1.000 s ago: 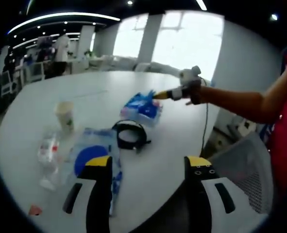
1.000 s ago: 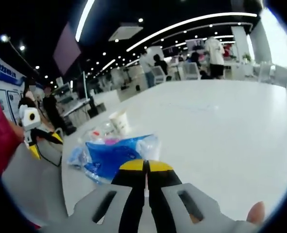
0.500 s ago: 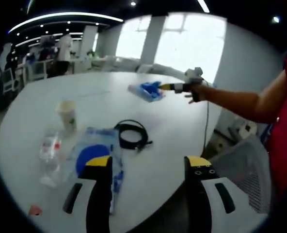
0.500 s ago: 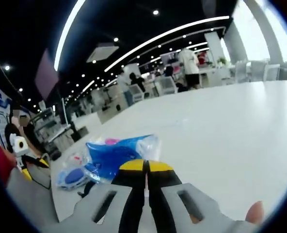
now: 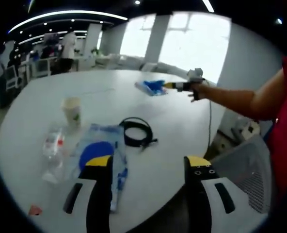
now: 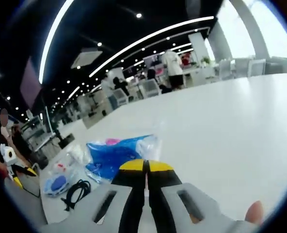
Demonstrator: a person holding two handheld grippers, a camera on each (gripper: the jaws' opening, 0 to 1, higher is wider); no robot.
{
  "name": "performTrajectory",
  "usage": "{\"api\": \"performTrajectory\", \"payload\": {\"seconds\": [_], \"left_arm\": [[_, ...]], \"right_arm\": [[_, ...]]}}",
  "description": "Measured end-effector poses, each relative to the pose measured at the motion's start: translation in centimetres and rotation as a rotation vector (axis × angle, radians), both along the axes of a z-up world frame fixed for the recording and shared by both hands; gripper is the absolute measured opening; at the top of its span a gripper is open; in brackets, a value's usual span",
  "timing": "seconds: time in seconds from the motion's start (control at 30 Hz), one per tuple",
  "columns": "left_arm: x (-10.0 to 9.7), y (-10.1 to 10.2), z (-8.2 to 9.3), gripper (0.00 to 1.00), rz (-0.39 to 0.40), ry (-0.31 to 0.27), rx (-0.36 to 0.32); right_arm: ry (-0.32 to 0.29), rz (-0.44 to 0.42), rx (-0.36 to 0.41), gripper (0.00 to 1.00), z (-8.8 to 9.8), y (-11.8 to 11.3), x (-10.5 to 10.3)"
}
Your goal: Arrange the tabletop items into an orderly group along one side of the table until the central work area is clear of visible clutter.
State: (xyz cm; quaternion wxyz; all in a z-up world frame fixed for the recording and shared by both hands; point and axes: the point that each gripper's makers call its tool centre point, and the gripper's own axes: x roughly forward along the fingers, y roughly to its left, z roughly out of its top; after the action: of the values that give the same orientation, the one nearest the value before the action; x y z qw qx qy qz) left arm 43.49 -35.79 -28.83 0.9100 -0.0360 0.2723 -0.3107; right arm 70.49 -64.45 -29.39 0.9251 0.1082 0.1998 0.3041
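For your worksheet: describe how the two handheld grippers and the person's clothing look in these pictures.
Each gripper, the left gripper and the right gripper, has light grey jaws with dark slots, black inner faces and yellow tips. In the left gripper view, the person wears a red garment with the forearm uncovered.

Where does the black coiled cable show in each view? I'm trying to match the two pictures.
Left gripper view: the black coiled cable lies near the middle of the white table, right of the blue-printed bag.
Right gripper view: it sits lower left, near the table edge.
Shared landmark: the blue packet in the right gripper, upper centre in the left gripper view.
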Motion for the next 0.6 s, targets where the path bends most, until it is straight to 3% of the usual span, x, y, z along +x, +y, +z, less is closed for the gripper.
{"api": "performTrajectory", "payload": {"seconds": [0.27, 0.6], "left_arm": [[0.1, 0.2, -0.6, 0.56, 0.010, 0.017, 0.007], [0.1, 0.4, -1.1, 0.56, 0.016, 0.034, 0.017]], "right_arm": [[0.053, -0.019, -0.016, 0.01, -2.9, -1.2, 0.4], [0.076, -0.020, -0.061, 0.01, -4.9, -1.8, 0.4]]}}
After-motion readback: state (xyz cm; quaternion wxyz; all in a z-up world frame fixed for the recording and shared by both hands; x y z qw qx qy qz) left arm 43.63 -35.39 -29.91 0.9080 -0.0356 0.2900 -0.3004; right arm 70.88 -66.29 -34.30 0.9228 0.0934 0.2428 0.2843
